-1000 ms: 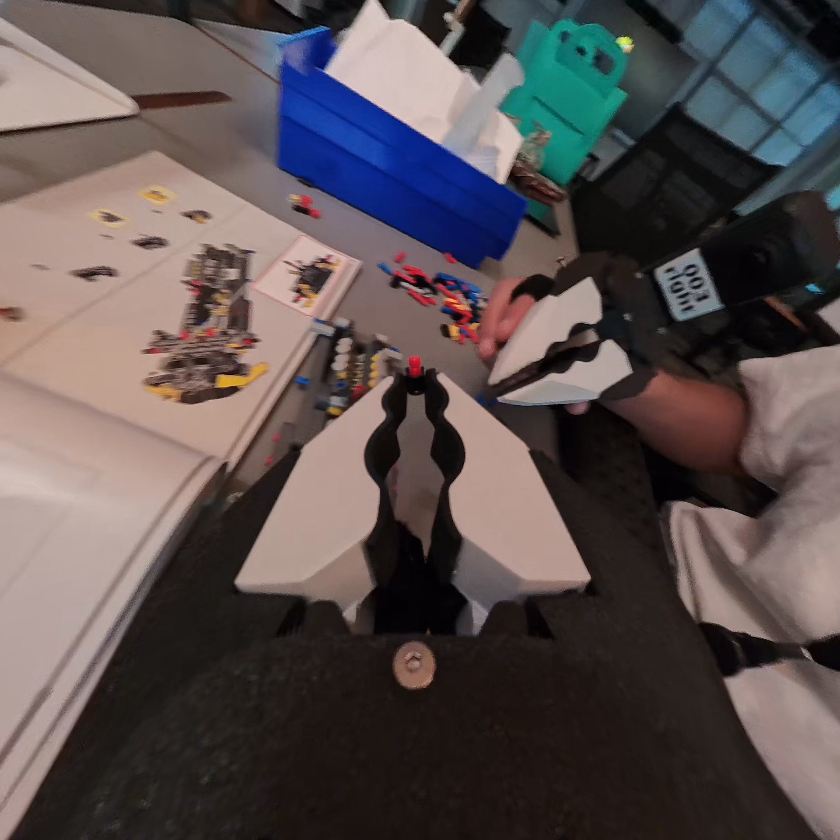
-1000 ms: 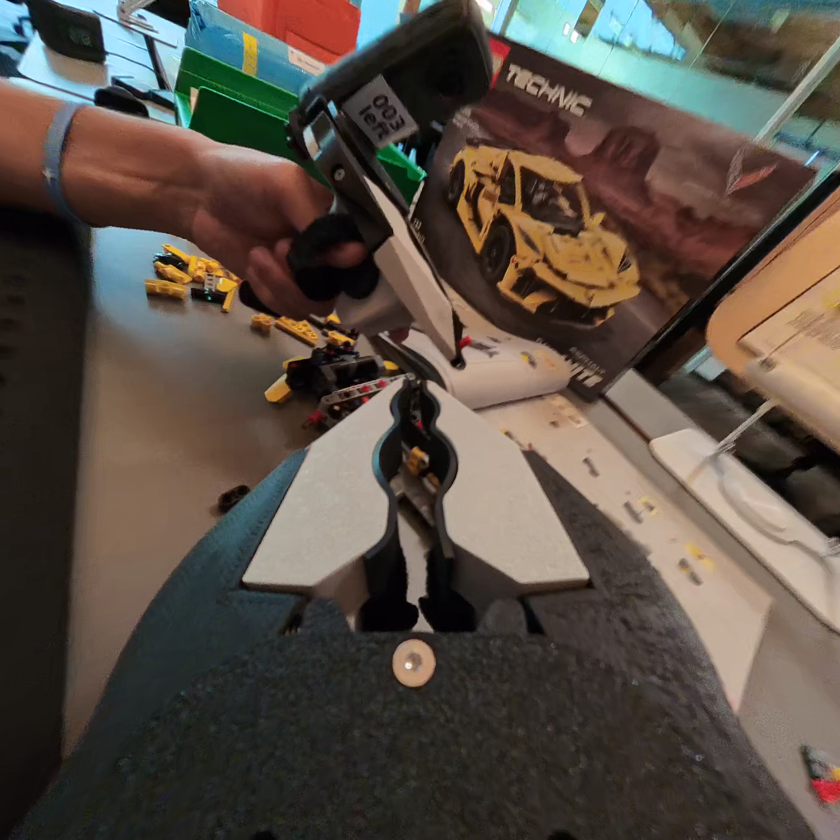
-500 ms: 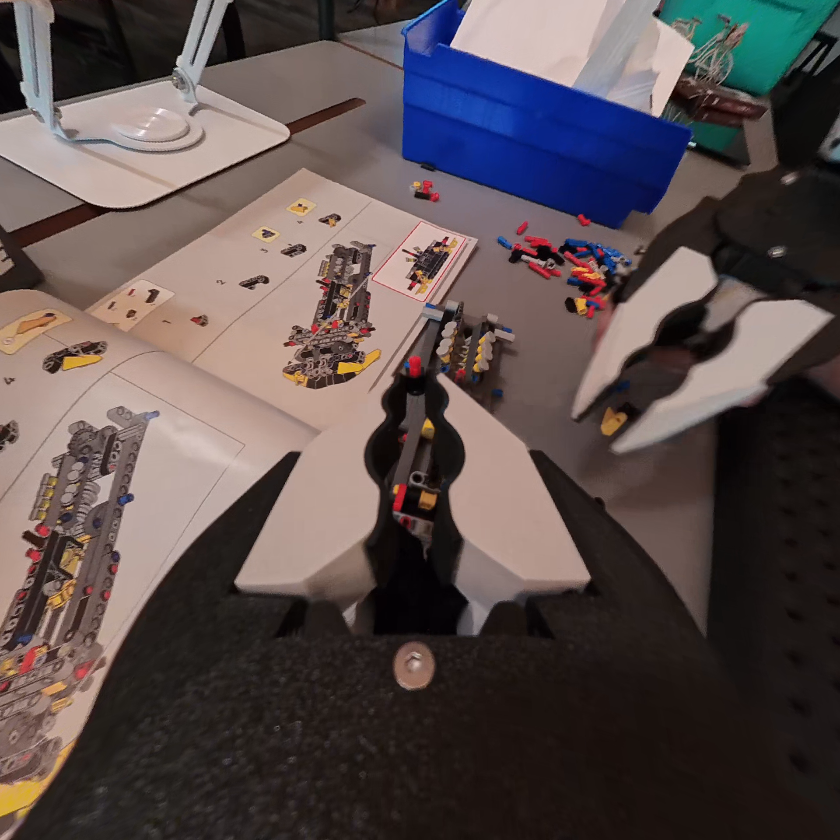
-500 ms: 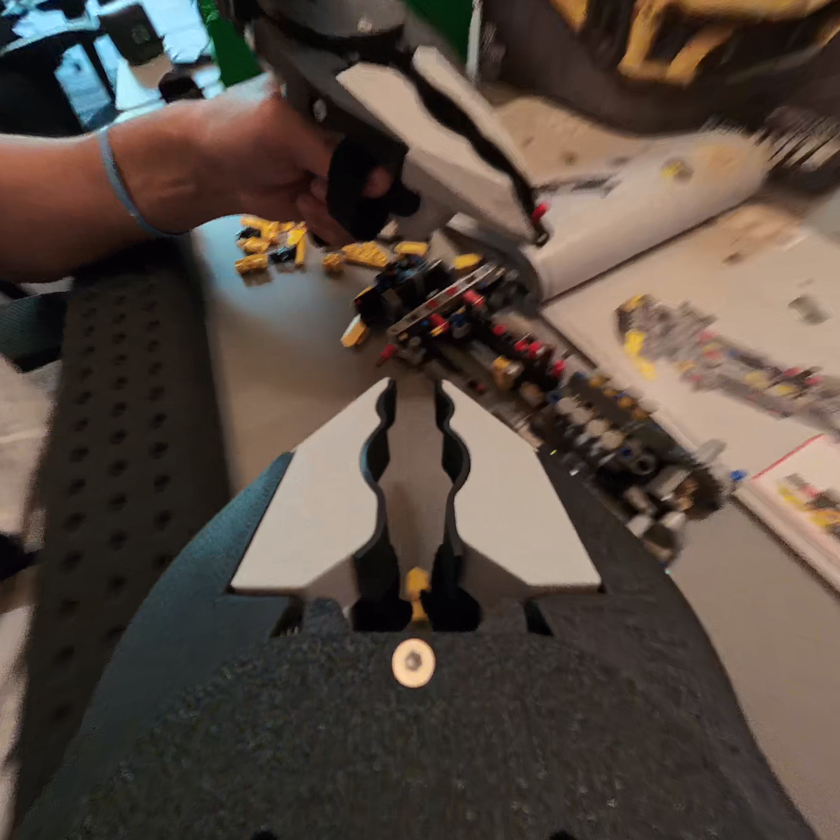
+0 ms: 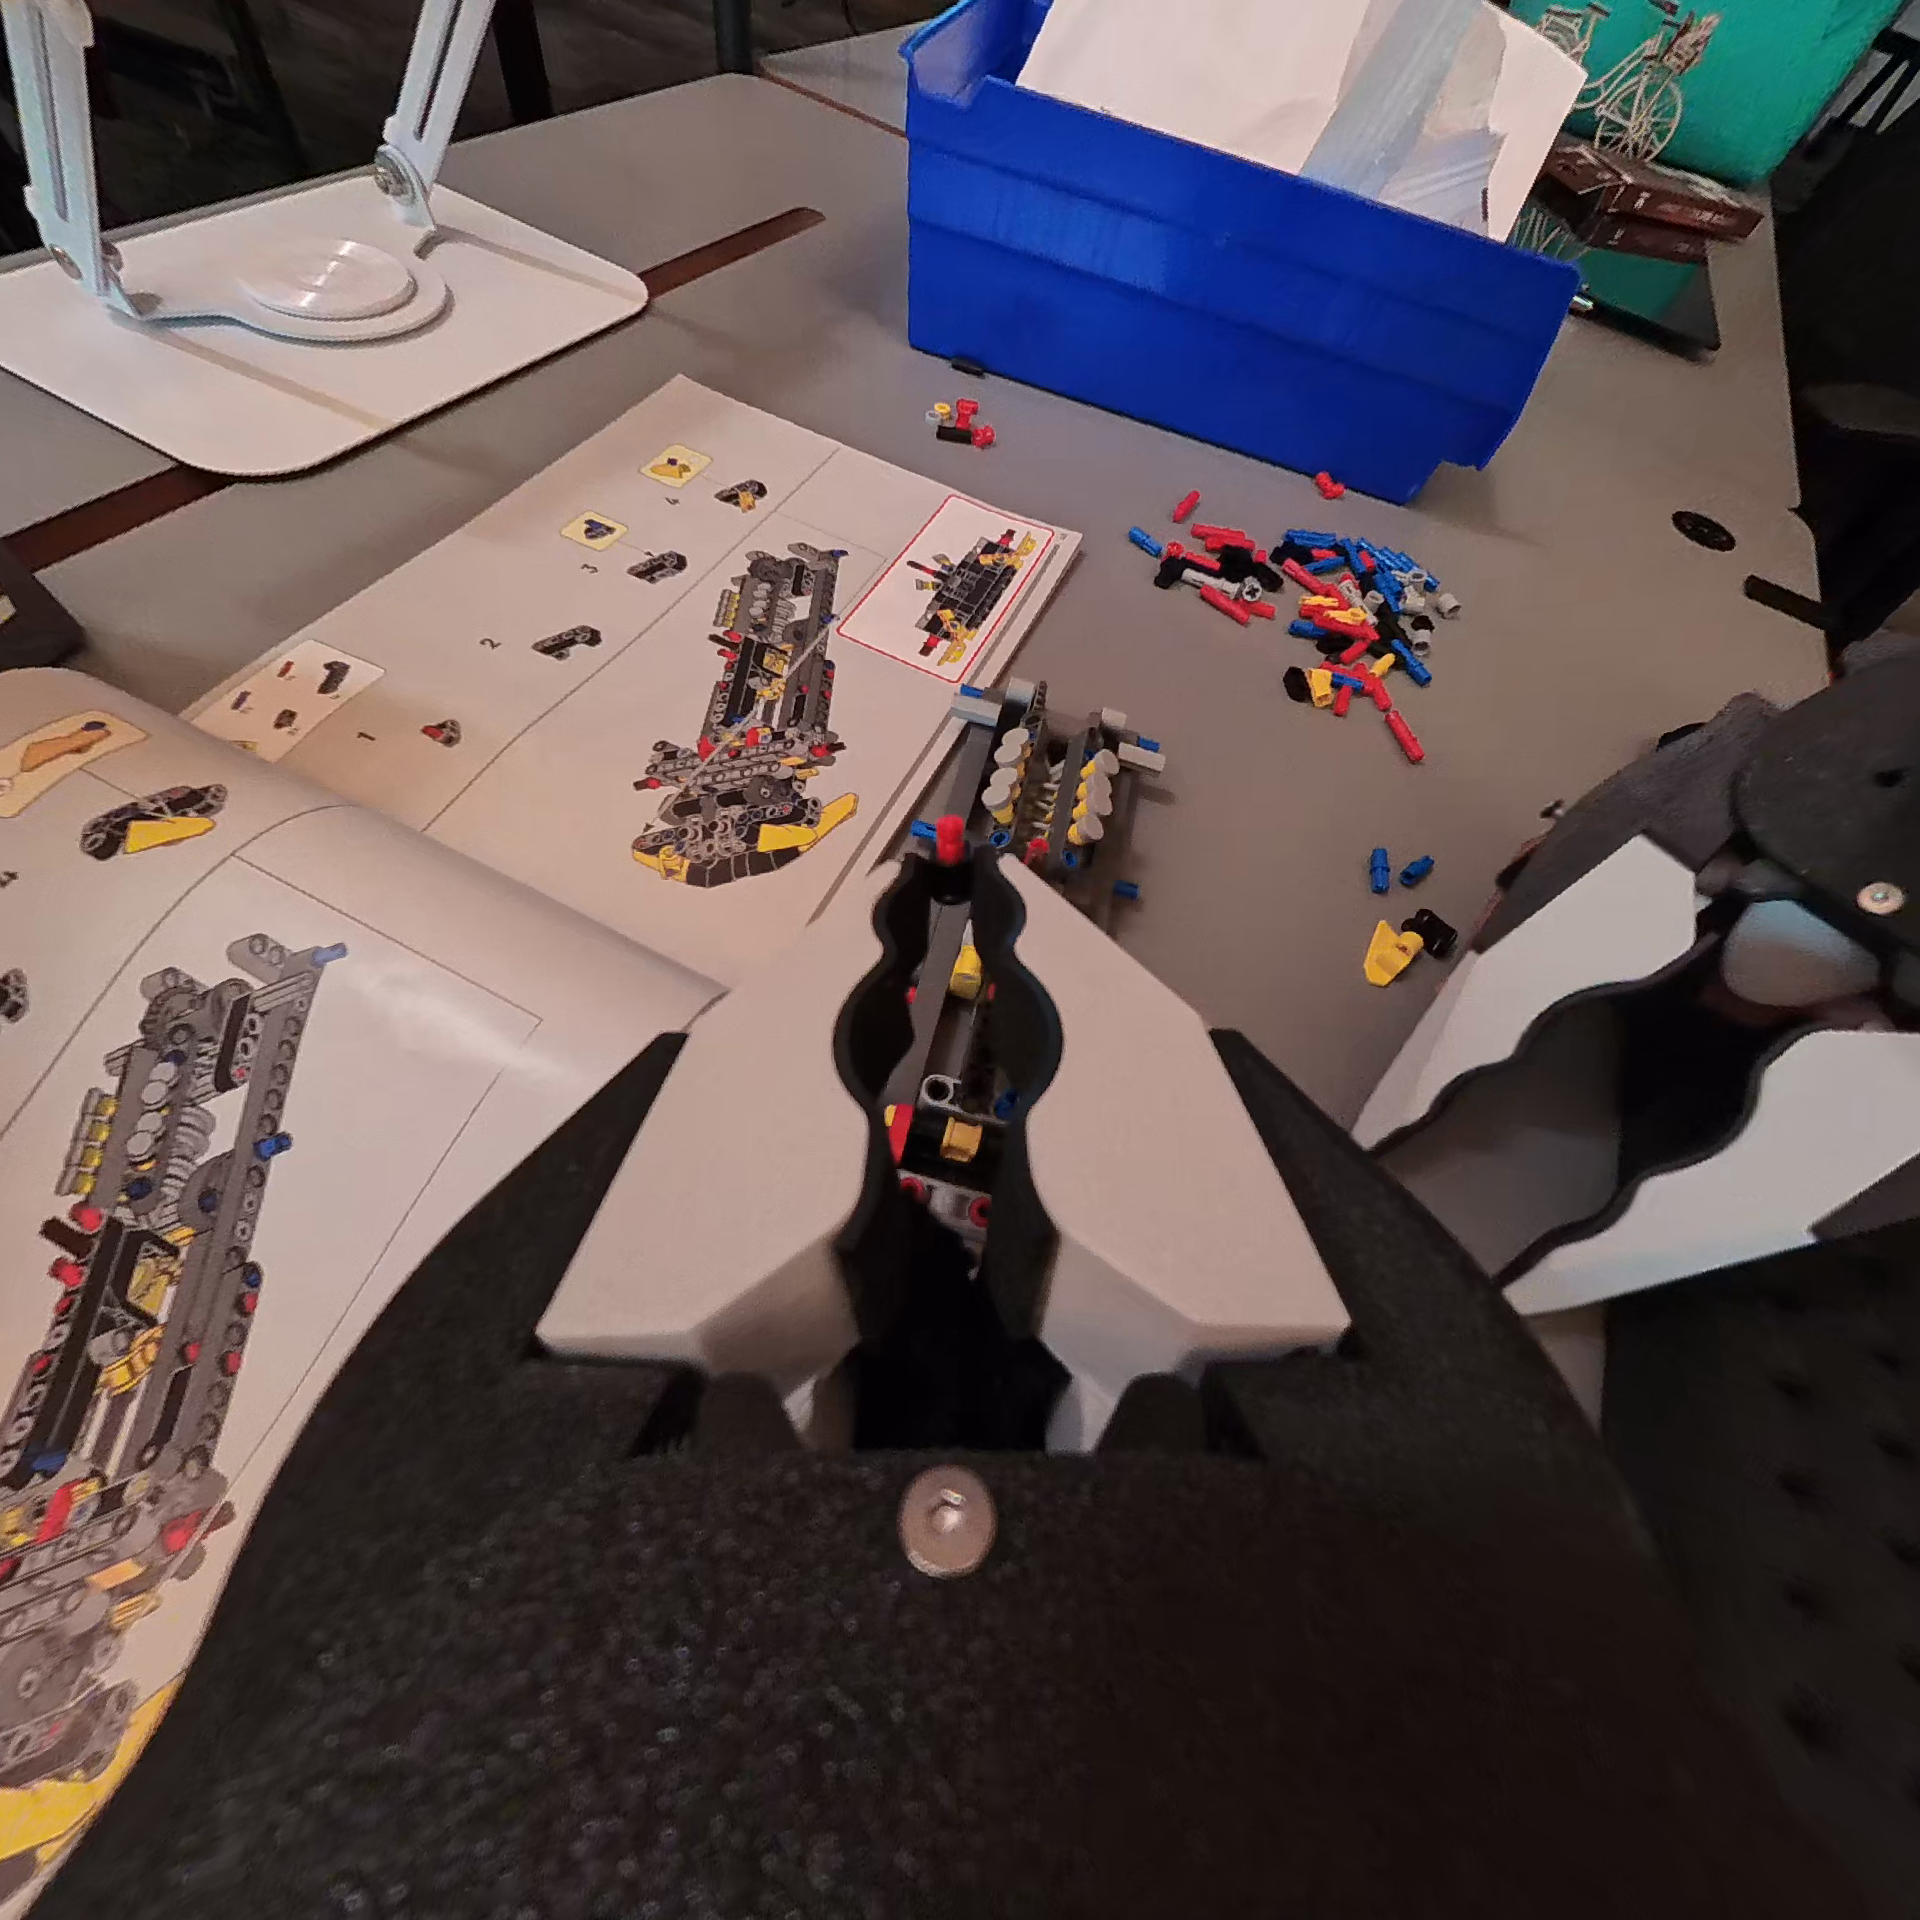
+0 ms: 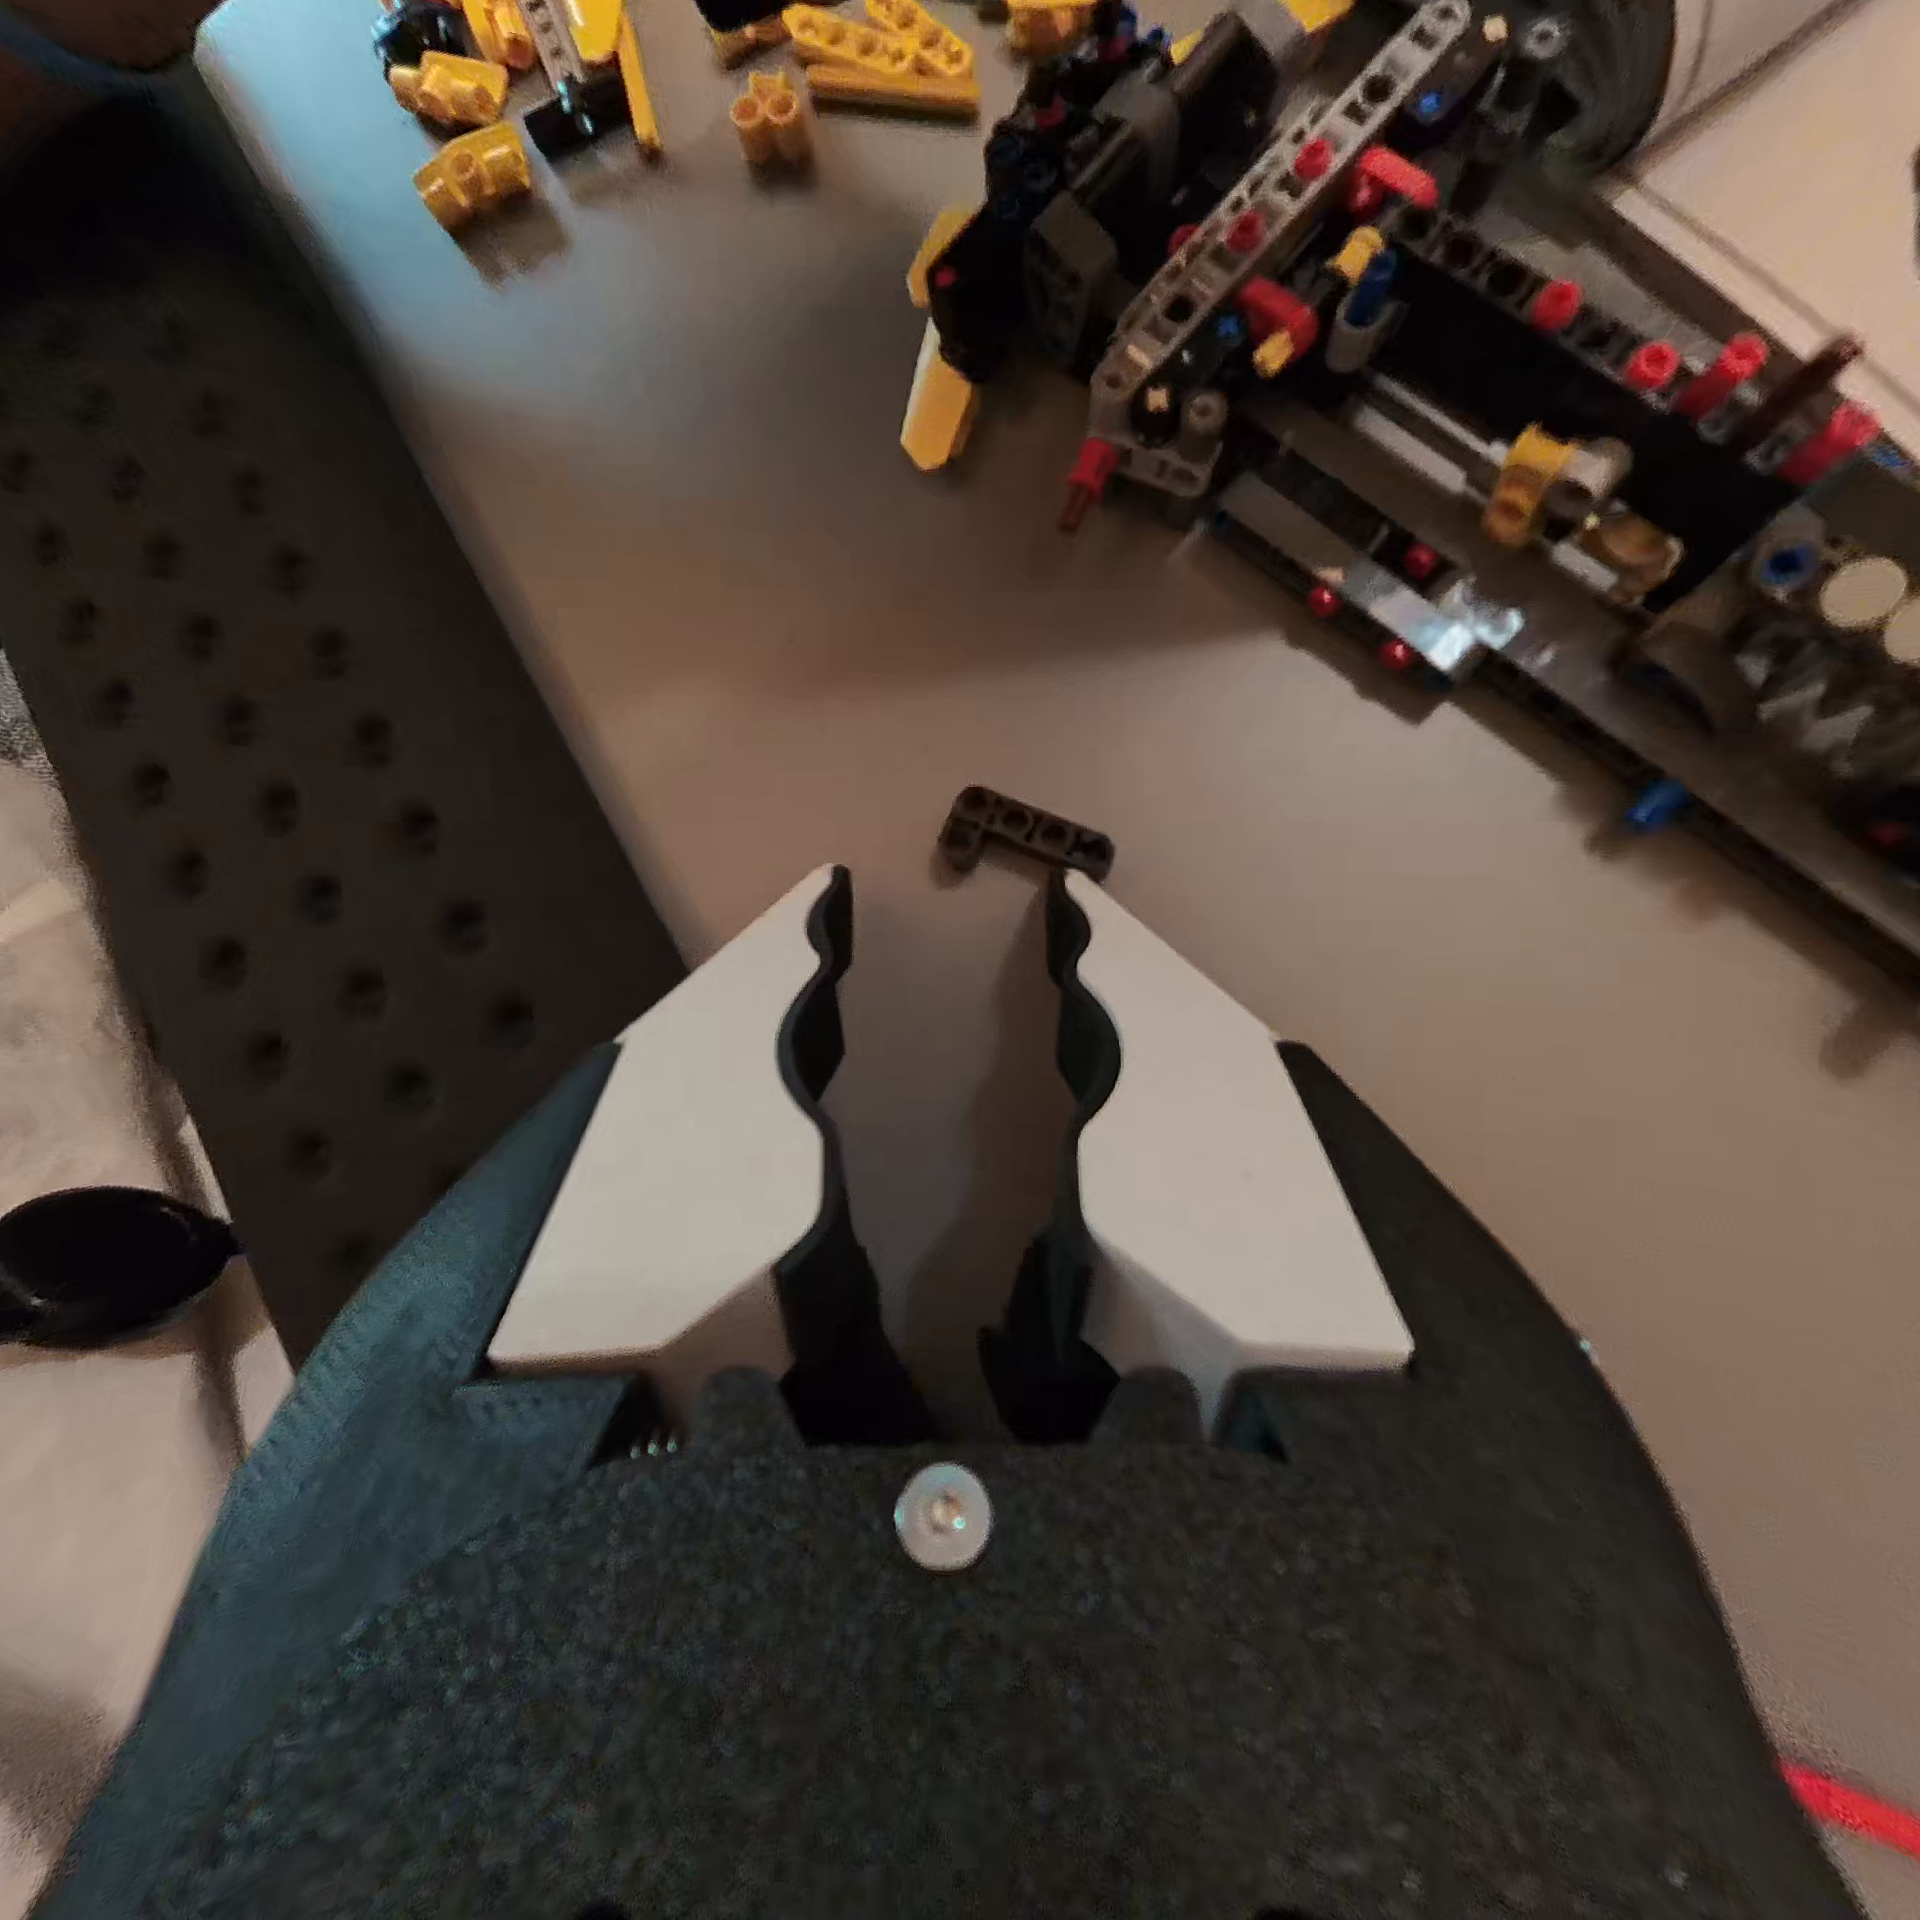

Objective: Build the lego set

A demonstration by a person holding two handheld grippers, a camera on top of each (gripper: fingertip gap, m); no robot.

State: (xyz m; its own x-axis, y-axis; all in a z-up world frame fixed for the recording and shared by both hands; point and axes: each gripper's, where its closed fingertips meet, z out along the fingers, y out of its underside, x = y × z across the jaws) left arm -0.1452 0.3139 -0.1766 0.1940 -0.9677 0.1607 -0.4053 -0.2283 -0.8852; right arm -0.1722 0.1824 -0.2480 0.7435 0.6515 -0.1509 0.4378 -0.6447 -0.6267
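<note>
The left gripper pinches a red pin over the chassis. The right gripper gapes, empty, just short of a black beam near the table edge; a nudge could skid it away.

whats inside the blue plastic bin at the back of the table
White paper sheets and a clear plastic bag stick out of the blue plastic bin. Anything beneath them is hidden by its wall.
</note>
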